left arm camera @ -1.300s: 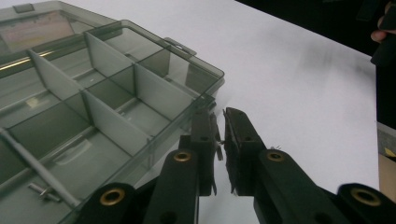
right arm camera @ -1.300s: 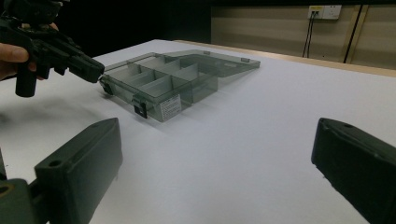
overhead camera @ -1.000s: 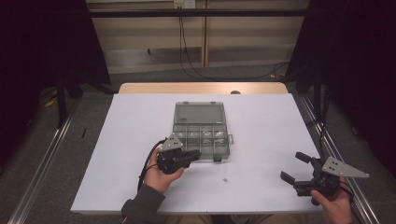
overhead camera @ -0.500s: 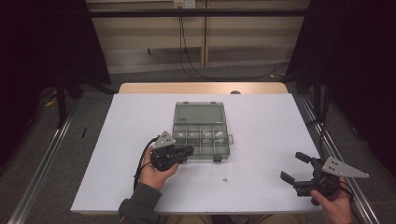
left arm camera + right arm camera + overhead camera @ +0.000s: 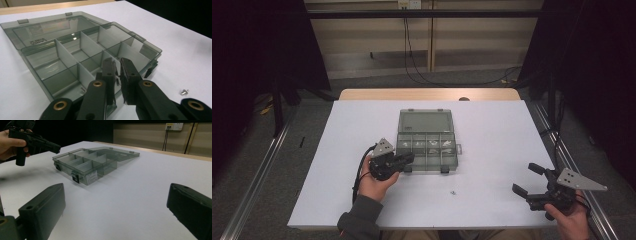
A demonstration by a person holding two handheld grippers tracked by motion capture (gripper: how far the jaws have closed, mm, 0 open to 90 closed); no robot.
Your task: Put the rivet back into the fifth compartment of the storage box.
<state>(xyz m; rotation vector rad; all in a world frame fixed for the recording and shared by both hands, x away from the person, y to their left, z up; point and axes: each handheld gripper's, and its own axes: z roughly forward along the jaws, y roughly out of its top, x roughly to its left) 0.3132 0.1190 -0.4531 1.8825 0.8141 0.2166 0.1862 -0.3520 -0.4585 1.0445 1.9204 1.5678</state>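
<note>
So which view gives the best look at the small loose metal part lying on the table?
The left gripper view: the small metal part lies close and sharp on the white table, right of the organizer box. The high view shows it as a tiny speck.

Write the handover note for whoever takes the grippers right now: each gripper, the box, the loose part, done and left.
Left gripper: jaws nearly shut, poised over the near left compartments of the open organizer box; something thin seems pinched between them, too small to identify.
Right gripper: open, empty, parked at the table's near right edge.
Box: mid-table, lid folded back flat; small pieces lie in several compartments.
One small metal part lies loose on the table in front of the box.
Done: box opened, some parts sorted.
Left: probably release over a compartment, fetch the loose part, close the lid.
</note>
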